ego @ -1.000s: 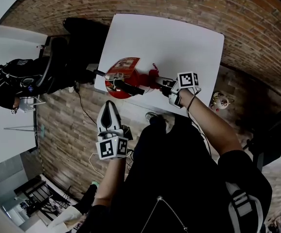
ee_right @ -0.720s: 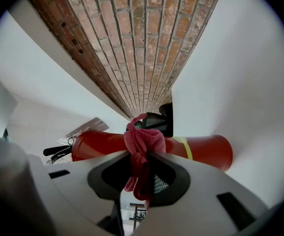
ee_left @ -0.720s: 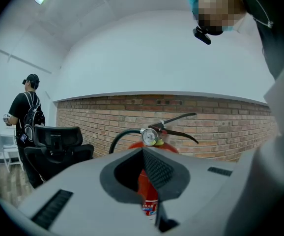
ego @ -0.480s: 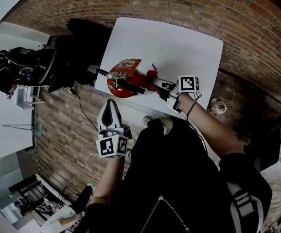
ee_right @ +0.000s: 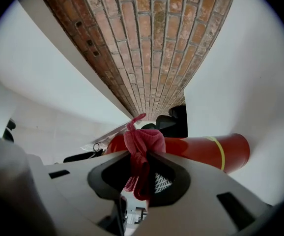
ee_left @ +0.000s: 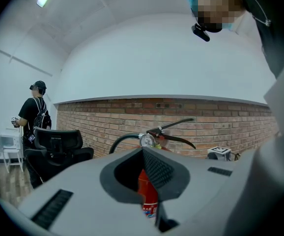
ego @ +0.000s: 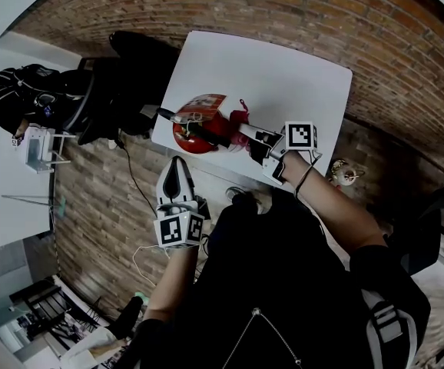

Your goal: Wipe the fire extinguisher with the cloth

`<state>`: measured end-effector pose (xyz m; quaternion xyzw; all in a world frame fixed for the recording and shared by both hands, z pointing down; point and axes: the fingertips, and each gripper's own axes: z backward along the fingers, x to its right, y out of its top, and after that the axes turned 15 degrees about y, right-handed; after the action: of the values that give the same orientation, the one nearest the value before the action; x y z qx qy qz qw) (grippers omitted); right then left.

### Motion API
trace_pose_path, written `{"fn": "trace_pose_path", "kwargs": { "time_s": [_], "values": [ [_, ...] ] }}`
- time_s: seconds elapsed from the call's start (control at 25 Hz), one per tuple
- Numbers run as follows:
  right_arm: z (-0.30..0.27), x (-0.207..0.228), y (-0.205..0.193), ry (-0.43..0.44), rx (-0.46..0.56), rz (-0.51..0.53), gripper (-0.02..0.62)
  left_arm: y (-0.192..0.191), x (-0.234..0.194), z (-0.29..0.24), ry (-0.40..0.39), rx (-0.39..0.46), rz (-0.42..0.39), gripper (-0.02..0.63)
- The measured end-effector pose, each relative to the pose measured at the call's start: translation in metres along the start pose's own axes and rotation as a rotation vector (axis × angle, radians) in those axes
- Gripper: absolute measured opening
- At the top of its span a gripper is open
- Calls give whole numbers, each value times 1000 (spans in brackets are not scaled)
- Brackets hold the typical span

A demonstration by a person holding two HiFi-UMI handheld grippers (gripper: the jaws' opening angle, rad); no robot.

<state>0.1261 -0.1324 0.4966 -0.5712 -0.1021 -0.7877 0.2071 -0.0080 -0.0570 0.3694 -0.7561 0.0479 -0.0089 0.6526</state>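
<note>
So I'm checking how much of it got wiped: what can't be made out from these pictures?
- Fire extinguisher label print: too small in the head view, and mostly behind the left gripper in the left gripper view.
- Gauge reading: too small in the left gripper view.
- Where the cloth meets the extinguisher body: in the right gripper view, the bunched cloth itself covers that spot.
</note>
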Motion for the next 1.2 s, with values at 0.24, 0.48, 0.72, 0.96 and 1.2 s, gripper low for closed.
{"fn": "trace_pose_path", "kwargs": {
  "time_s": [0.24,0.48,0.72,0.96,1.2],
  "values": [
    [-9,-28,2,41,-2,24,97,0,-1,2,2,4,2,29],
    [-17,-57,1,96,12,14,97,3,2,6,0,19,7,29],
    [-23,-80,1,136,-1,29,97,6,4,11,4,32,6,29],
    [-26,-101,4,208,-13,73,97,13,7,14,11,47,5,31],
    [-8,-104,11,256,27,98,97,15,7,14,25,60,-7,29]
  ]
}}
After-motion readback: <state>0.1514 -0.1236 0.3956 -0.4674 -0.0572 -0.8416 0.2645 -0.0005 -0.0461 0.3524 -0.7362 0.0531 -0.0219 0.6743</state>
